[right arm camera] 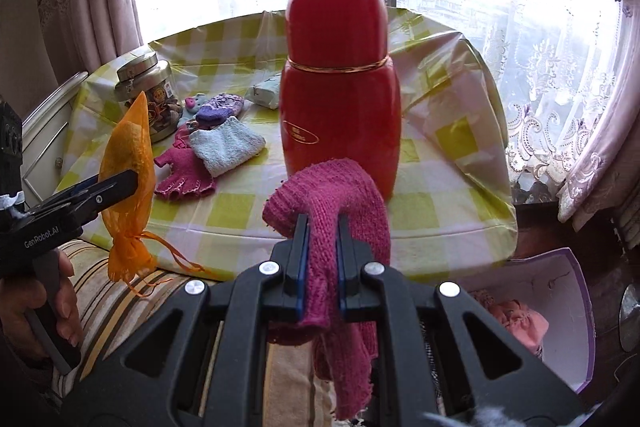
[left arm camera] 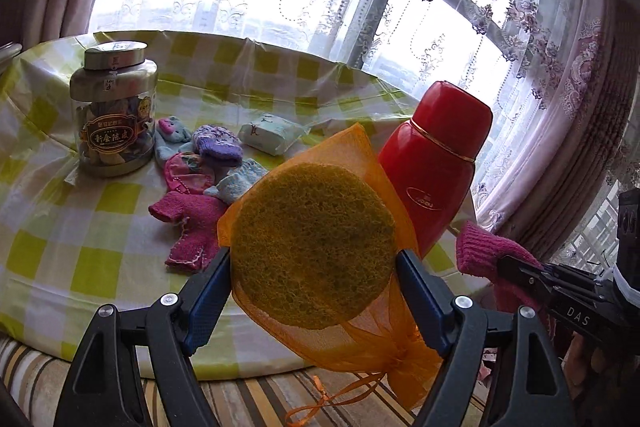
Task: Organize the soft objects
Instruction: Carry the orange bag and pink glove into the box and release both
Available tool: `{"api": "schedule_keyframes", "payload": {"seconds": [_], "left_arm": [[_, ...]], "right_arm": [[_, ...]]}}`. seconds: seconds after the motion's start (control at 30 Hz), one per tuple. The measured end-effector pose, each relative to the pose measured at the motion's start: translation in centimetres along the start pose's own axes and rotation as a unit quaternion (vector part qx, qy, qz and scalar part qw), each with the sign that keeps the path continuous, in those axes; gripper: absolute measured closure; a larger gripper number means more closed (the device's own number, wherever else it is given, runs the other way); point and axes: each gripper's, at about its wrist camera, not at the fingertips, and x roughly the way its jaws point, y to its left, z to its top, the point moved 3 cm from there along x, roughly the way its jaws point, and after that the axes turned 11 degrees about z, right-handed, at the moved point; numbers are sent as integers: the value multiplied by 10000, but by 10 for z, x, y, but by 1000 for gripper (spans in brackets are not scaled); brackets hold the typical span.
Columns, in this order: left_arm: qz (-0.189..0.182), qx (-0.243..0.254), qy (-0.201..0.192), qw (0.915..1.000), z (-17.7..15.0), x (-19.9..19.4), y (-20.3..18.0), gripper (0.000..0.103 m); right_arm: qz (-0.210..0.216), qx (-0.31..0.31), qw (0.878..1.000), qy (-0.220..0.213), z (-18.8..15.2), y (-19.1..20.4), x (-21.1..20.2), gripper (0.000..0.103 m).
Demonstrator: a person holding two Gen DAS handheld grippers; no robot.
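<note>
Left wrist view: left gripper (left arm camera: pixel 314 269) squeezes round yellow sponge (left arm camera: pixel 312 247) inside orange net bag (left arm camera: pixel 360 343), middle of frame, lifted off bench (left arm camera: pixel 92 247). Right wrist view: right gripper (right arm camera: pixel 323 227) clenched tight on dark pink knit cloth (right arm camera: pixel 332 203), low middle, hanging down. Red flask (right arm camera: pixel 340 87) stands behind. Small knit clothes (left arm camera: pixel 200 187) lie on bench by jar (left arm camera: pixel 114 111), left side.

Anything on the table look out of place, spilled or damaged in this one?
Nothing spilled or damaged. The only untidy spot is the loose heap of small knitted clothes beside the jar. The red flask stands upright. Both hand-held grippers grip securely: left on the orange mesh pouch, right on a magenta knit.
</note>
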Motion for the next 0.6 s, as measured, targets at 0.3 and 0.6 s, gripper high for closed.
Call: {"api": "schedule_keyframes", "payload": {"seconds": [0.3,0.6], "left_arm": [[-430,448,235,9978,-14,-4,-58,22],[-924,936,577,9896,-34,-4,-125,22]], "right_arm": [[-624,515,9967,-73,-25,-70,-42,89],[-1046,830,9910,-119,-43,-120,-72,89]]}}
